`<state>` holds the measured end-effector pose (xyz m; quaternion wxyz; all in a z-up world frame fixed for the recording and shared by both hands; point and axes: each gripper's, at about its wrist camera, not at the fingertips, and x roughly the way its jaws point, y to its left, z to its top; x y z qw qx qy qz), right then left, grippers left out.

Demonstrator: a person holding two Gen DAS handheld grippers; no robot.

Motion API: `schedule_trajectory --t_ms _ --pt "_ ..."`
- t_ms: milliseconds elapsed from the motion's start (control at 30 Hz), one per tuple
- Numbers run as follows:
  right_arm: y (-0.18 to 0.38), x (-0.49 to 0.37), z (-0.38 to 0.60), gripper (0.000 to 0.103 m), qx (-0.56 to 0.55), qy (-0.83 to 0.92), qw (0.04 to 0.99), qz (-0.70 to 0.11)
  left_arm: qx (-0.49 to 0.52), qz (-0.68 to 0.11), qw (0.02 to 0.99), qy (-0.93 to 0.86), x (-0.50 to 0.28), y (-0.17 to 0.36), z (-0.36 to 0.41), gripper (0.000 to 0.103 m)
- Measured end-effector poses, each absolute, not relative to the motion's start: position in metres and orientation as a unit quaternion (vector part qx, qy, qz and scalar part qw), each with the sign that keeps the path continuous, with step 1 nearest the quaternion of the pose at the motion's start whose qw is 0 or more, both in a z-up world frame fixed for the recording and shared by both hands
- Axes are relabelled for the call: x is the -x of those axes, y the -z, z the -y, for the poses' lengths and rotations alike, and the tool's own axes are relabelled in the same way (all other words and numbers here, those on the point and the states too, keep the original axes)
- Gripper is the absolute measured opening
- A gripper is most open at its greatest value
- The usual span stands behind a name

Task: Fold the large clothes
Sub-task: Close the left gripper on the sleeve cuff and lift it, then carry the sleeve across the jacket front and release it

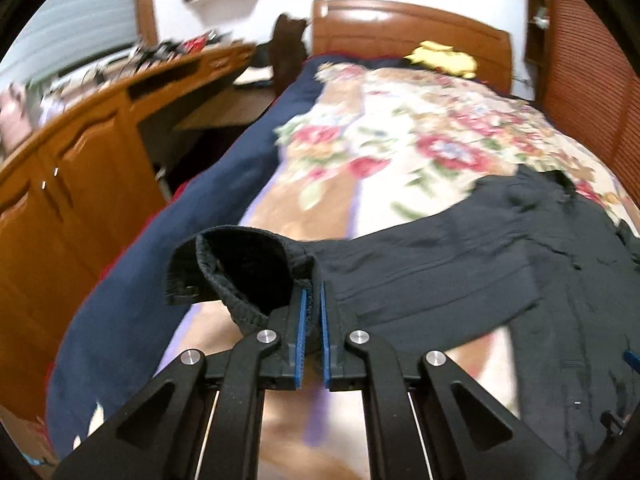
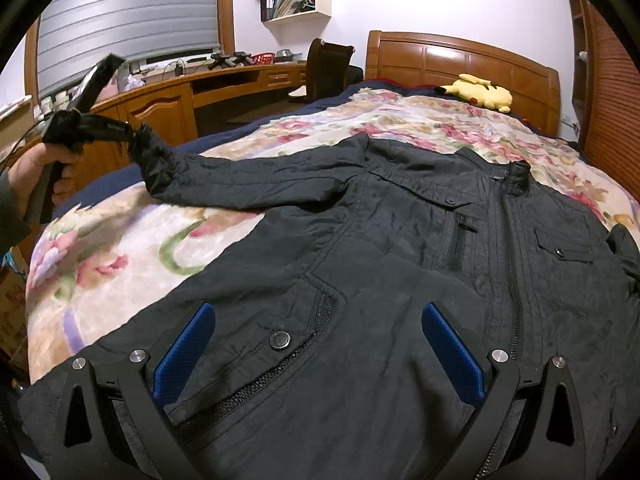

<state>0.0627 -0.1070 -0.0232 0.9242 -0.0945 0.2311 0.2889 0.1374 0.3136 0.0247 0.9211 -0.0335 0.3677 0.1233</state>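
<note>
Sleeve fold begins

Left gripper (image 1: 314, 304) jaws pinch the jacket (image 2: 400, 240) cuff (image 1: 240, 272); right gripper (image 2: 320, 344) jaws gape empty. Carry the sleeve flat across the chest.

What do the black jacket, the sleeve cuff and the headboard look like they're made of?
Jacket: thin woven synthetic, probably nylon, going by its faint sheen and fine crinkles. Sleeve cuff: ribbed elastic knit, matte, with visible ridges, pinched in the left gripper. Headboard: glossy varnished wood, or possibly veneer, judging by its warm grain and reflections.
</note>
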Motion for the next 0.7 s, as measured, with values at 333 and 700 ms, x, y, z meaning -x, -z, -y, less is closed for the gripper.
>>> schedule_trajectory --t_ms 333,700 --pt "0.011 -0.052 0.14 0.103 0.072 -0.29 0.927 -0.228 -0.011 -0.336 0.938 -0.086 -0.132 -0.074 -0.236 0.007" --pt "0.006 -0.046 0.186 0.103 0.053 -0.251 0.939 -0.23 -0.026 -0.322 0.946 -0.014 -0.138 -0.081 -0.147 0.007"
